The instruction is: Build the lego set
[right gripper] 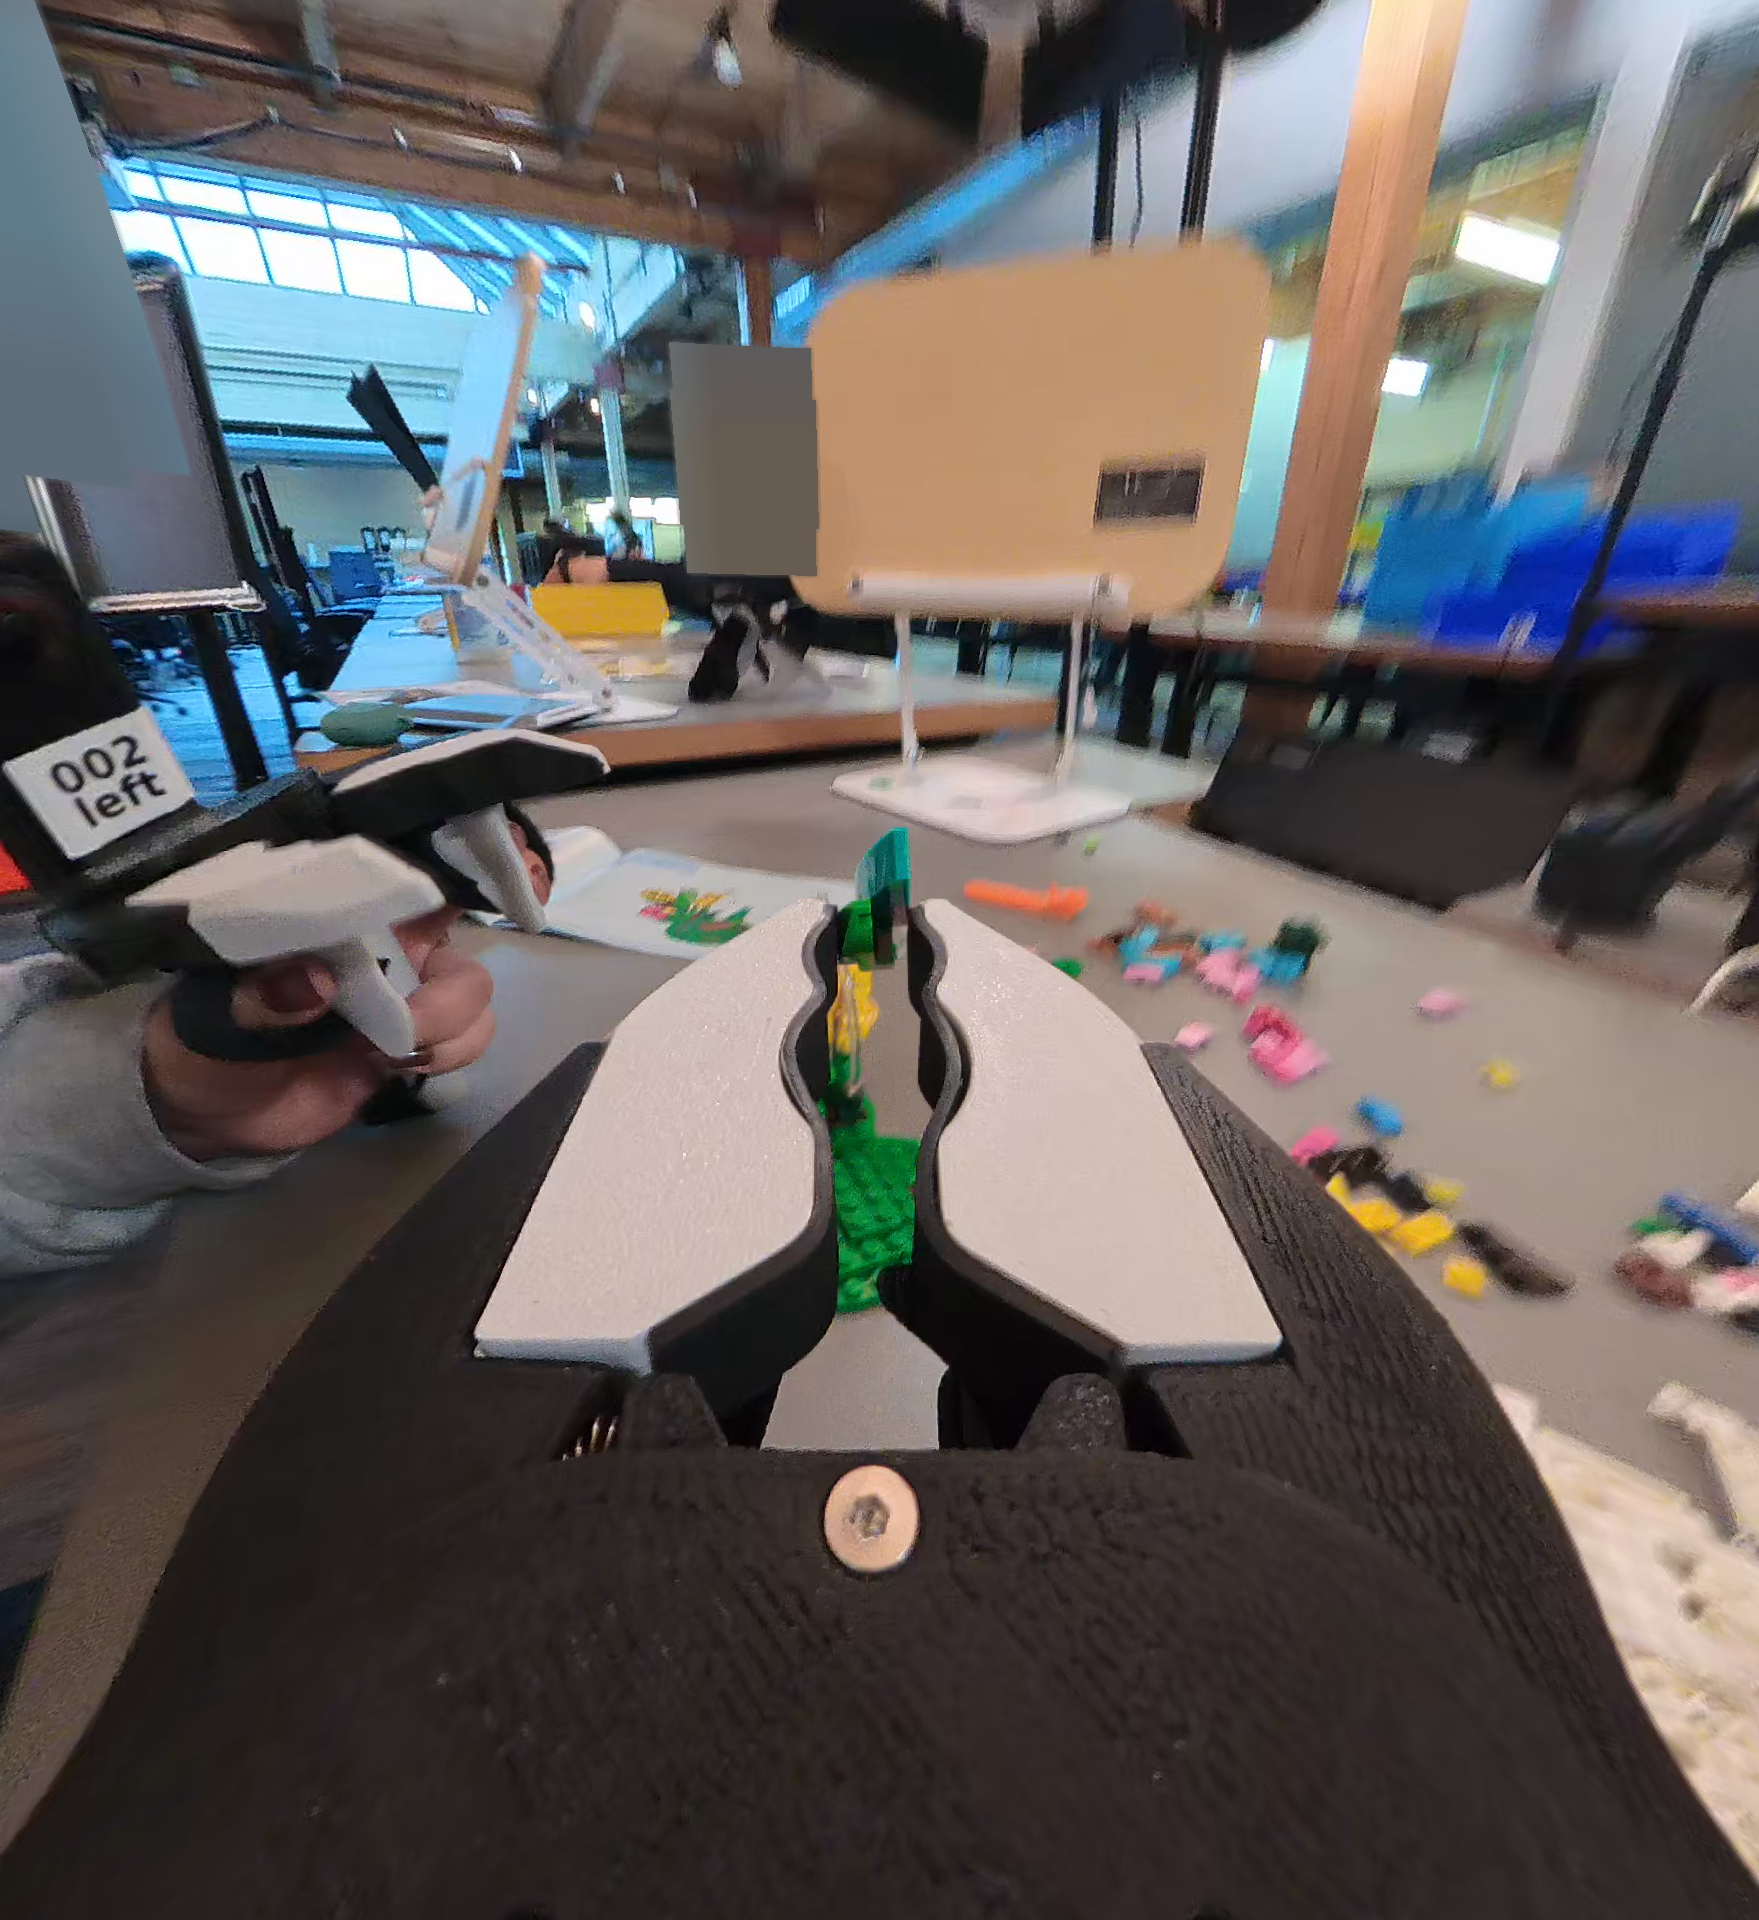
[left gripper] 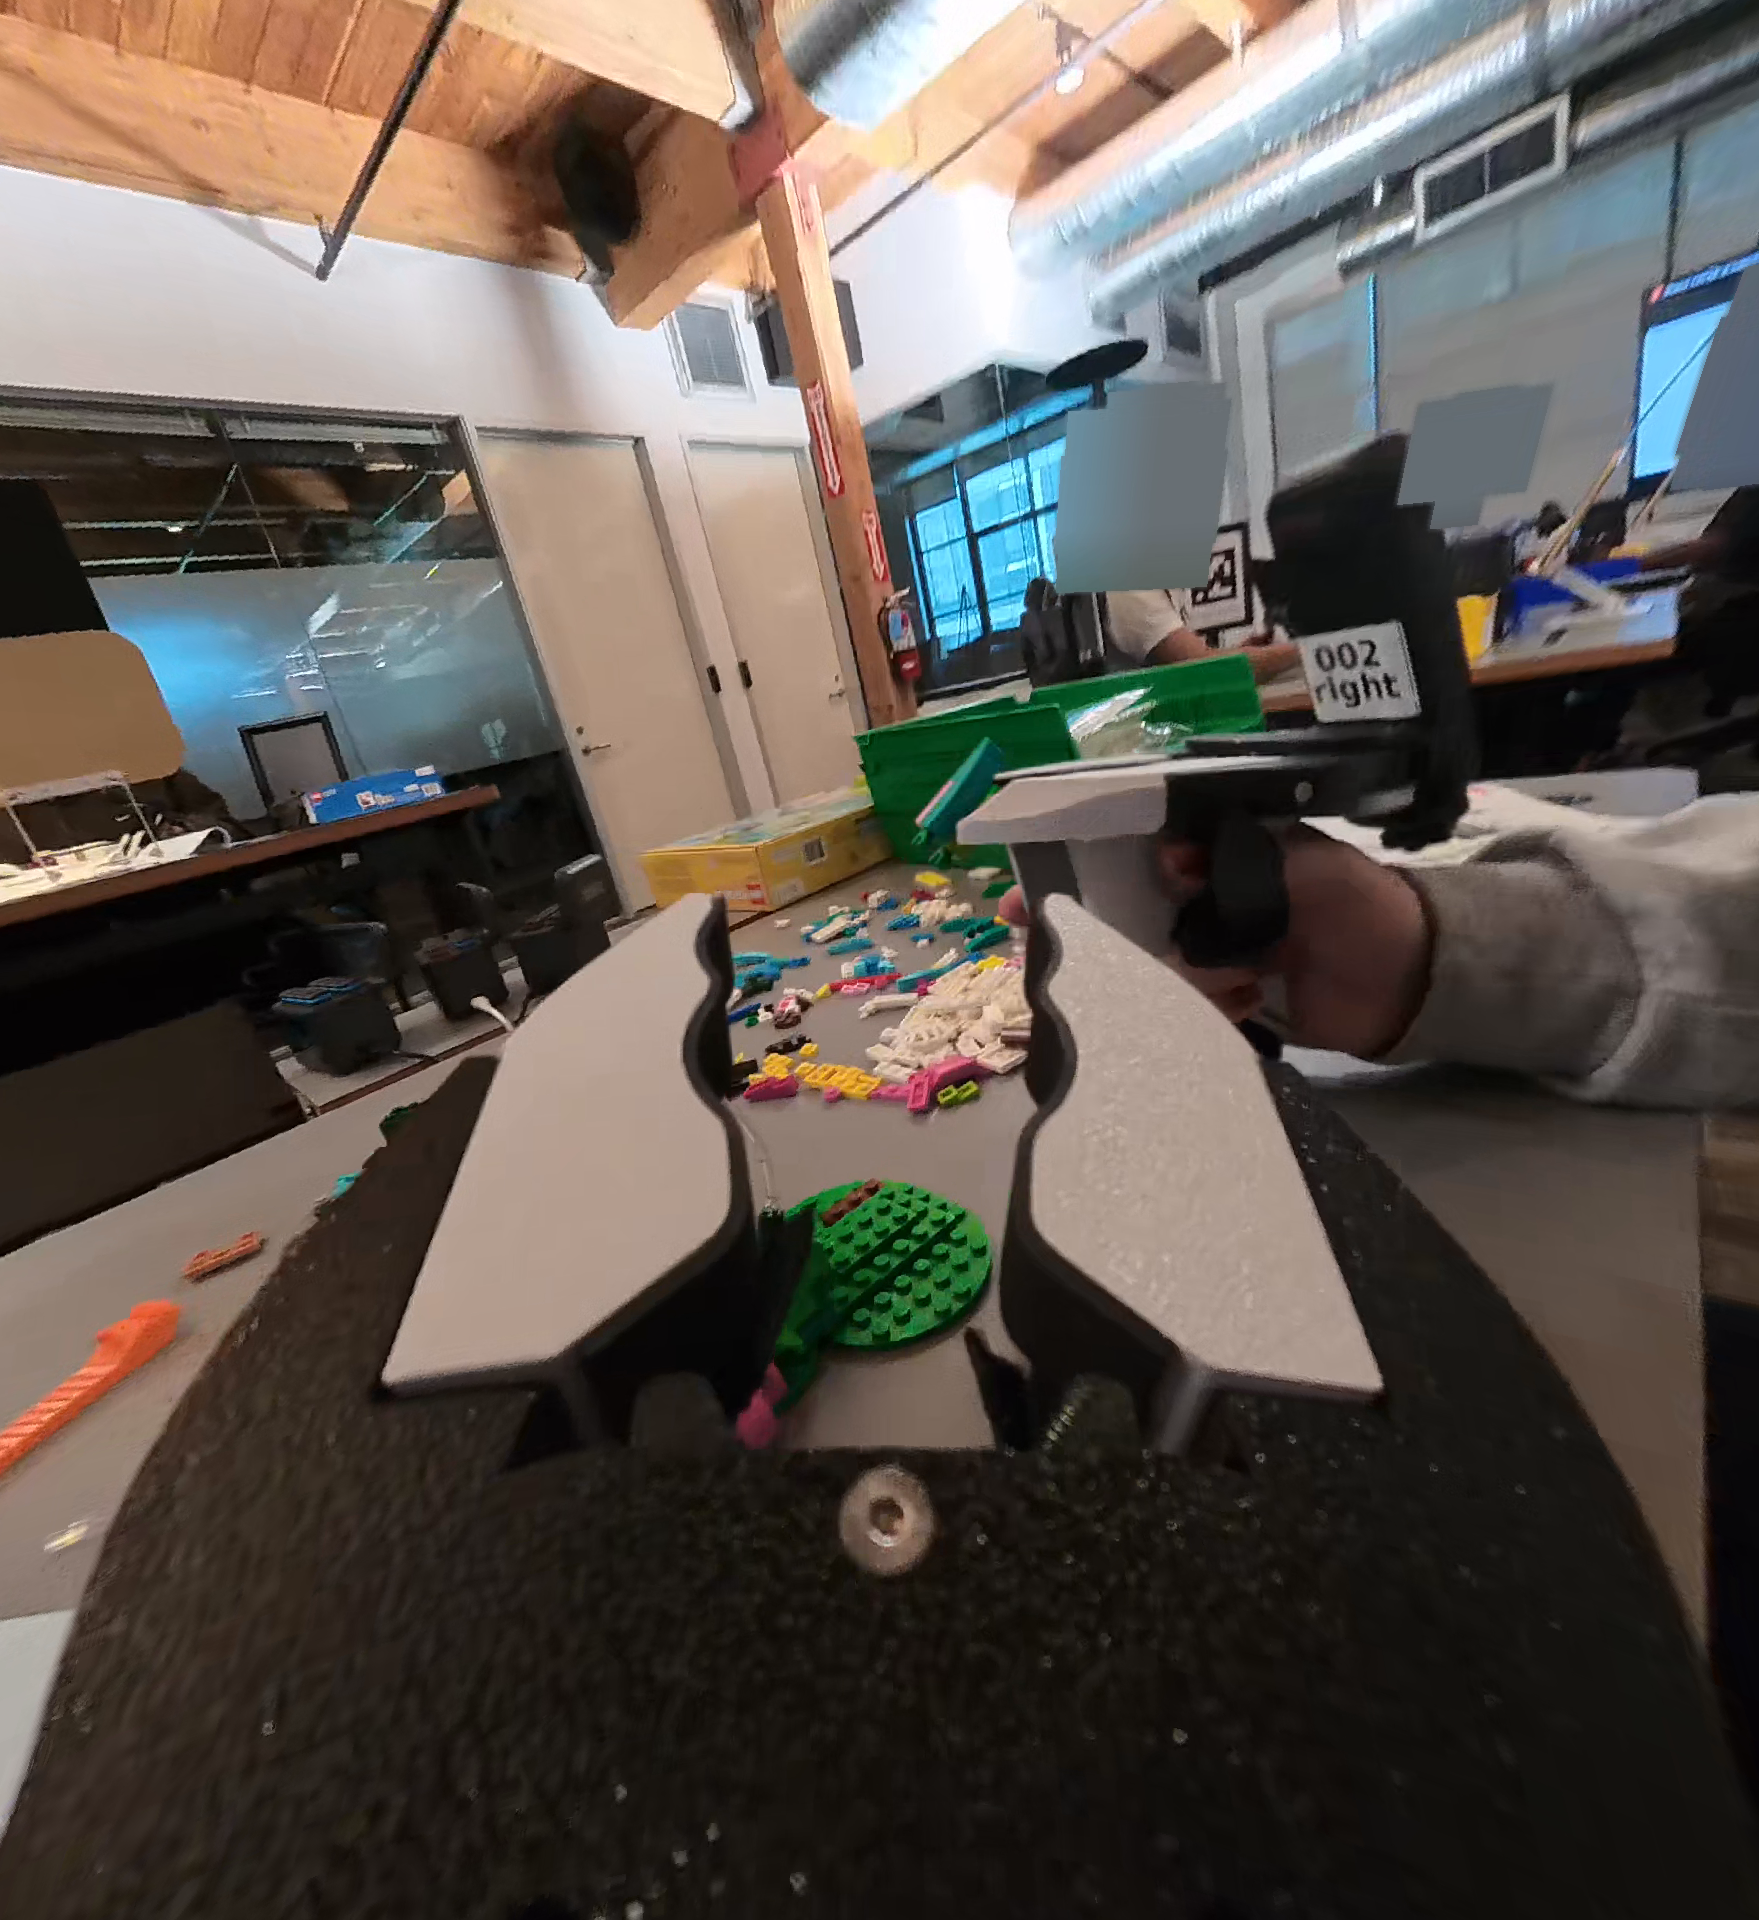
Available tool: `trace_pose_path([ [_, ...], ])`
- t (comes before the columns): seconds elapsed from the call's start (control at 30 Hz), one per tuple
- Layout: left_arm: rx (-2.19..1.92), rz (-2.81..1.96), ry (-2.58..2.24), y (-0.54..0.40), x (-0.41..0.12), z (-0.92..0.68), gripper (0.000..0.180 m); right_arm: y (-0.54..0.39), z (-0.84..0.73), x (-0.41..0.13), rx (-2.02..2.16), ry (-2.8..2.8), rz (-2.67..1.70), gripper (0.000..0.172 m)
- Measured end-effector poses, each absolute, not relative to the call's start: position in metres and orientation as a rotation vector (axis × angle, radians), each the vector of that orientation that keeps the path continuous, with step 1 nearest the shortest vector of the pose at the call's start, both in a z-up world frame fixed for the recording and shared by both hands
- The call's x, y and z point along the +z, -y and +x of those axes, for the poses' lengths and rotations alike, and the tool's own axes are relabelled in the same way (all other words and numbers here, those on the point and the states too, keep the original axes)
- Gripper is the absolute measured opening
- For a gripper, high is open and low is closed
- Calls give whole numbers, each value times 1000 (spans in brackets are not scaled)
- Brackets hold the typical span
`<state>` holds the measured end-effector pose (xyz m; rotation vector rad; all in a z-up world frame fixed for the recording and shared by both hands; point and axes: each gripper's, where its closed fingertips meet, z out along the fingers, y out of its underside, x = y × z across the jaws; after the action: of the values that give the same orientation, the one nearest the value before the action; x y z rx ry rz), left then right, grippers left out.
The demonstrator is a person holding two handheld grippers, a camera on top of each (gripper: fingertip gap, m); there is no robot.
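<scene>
Across the grey table [left gripper: 1477, 1164] sit loose bricks [left gripper: 948, 1029] and a round green plate [left gripper: 906, 1262] — left gripper [left gripper: 875, 997] hangs wide open above it, right gripper [right gripper: 873, 951] pinches an upright teal-and-green brick piece [right gripper: 880, 894] just beside.

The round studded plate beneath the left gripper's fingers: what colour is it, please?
Green, clearest in the left wrist view.

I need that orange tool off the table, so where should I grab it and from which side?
Grip the orange tool across its ribbed shaft near the middle, coming down from above. It lies flat on the grey table, so its two long edges are probably the only opposing faces to pinch; the head end is wider.
</scene>
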<state>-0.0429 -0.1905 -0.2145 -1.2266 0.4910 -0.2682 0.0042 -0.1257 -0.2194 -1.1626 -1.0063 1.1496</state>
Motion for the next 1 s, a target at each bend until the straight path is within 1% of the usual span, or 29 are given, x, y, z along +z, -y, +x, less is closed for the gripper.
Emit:
trace_pose_path([
  [0.23, -337, -1284, -445, 184, -220, -48, 55, 128, 3, -224, 1173, 963, -1166, 10],
  [0.43, -327, -1287, -455, 184, -221, -48, 54, 128, 7, -218, 1191, 936, -1115, 11],
  [0.9, -316, -1288, -451, 184, -221, -49, 51, 119, 3, -222, 1181, 929, -1145, 11],
  [1.0, -261, -1334, -398, 179, -225, -60, 48, 119, 2, -223, 1179, 931, -1151, 11],
])
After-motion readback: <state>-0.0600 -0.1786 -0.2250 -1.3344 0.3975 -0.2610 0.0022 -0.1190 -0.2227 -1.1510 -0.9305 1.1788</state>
